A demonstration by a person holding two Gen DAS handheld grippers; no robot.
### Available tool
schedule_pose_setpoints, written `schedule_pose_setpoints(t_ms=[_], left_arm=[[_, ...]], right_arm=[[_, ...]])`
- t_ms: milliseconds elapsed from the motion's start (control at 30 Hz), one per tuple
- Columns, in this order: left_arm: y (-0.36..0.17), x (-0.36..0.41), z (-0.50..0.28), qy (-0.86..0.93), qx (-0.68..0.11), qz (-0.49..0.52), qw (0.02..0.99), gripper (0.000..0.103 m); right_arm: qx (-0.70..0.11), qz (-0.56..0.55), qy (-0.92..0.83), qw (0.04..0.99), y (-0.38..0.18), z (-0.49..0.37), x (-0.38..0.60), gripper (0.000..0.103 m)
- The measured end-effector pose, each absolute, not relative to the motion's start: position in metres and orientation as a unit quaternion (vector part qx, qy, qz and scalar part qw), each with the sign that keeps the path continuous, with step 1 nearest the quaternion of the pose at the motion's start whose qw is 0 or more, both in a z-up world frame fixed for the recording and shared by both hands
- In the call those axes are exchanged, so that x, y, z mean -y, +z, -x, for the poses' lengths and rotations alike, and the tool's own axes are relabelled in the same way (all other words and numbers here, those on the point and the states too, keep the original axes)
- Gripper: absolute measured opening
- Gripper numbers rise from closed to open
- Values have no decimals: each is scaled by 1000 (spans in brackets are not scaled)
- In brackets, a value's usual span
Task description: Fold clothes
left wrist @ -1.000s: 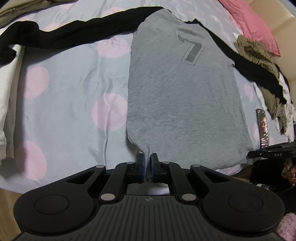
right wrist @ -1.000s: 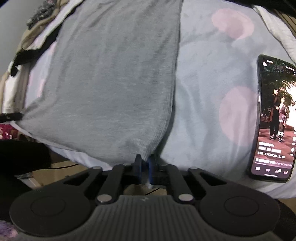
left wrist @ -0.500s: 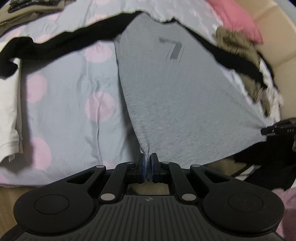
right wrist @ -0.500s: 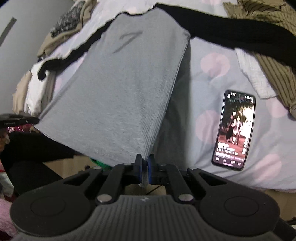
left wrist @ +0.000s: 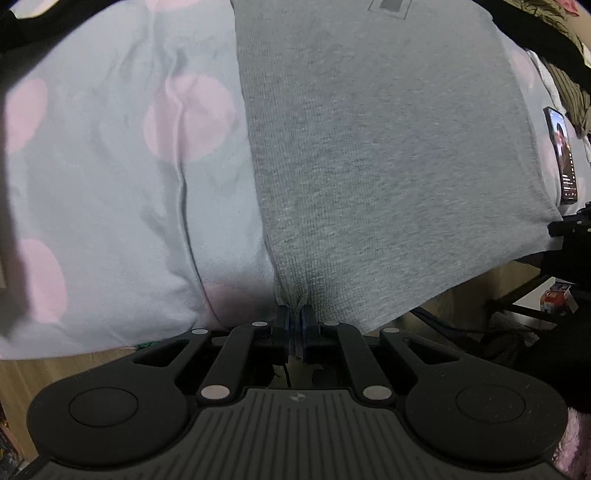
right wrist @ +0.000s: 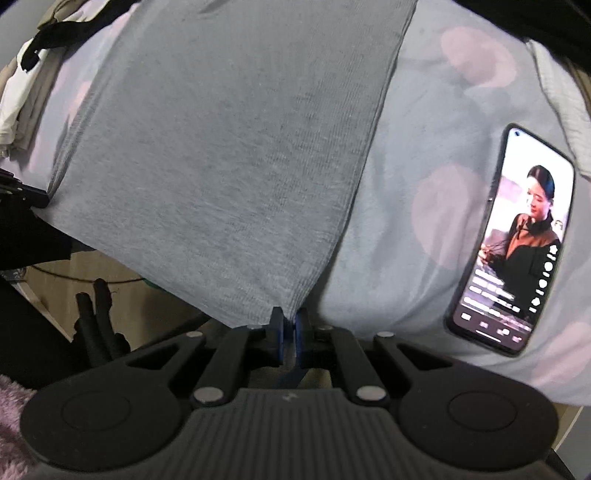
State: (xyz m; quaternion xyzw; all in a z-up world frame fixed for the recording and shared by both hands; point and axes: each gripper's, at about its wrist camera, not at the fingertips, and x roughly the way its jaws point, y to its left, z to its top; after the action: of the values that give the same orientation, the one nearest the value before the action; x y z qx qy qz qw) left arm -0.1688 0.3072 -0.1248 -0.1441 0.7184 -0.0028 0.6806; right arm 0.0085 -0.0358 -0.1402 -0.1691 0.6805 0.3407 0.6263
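The left gripper (left wrist: 294, 325) is clamped on one bottom corner of the grey shirt (left wrist: 388, 147), its blue pads pinching a puckered bit of hem between them; the right gripper (right wrist: 289, 325) is clamped the same way on the other bottom corner, with a strip of grey cloth caught between its narrow jaws; the shirt lies spread on the bed, its body running away from both grippers over a pale sheet (left wrist: 110, 177) with pink dots, while the hem edge between the two corners hangs just past the edge of the bed, above a wooden floor (left wrist: 461, 291); a dark printed mark (left wrist: 392, 6) sits near the top of the shirt in the left view; black sleeves (left wrist: 546, 44) run off at the top corners; a phone (right wrist: 513, 240) with a lit screen lies on the sheet just beside the shirt's edge, apart from it, on the right gripper's side; other clothes (right wrist: 22, 92) are heaped at the far left of the right view, pale and tan, too blurred to tell apart.
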Motion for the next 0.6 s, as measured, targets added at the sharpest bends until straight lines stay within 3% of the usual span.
schedule_pose_setpoints(t_ms=[100,167,333,500,567,600], left_arm=[[-124,-309,170,-5,-717,157,679,6],[-117,-309,169,-8,-712,163,683,12],[-77,-324,170,-3,-657,198,727,19],[-27,-375,174,60,-581,219,781,19],[-11,-405,178,101,-552,223,797,19],[-5,-419,179,122,-537,224,804,19]], right_arm=[[-676,171,347,627,-138,-7,34,15],[-666,178,349,635,-131,-5,33,24],[-637,178,357,660,-107,-11,37,24],[-601,177,366,688,-82,-22,32,24],[-590,173,373,695,-77,-26,25,37],[-586,173,376,697,-76,-26,20,37]])
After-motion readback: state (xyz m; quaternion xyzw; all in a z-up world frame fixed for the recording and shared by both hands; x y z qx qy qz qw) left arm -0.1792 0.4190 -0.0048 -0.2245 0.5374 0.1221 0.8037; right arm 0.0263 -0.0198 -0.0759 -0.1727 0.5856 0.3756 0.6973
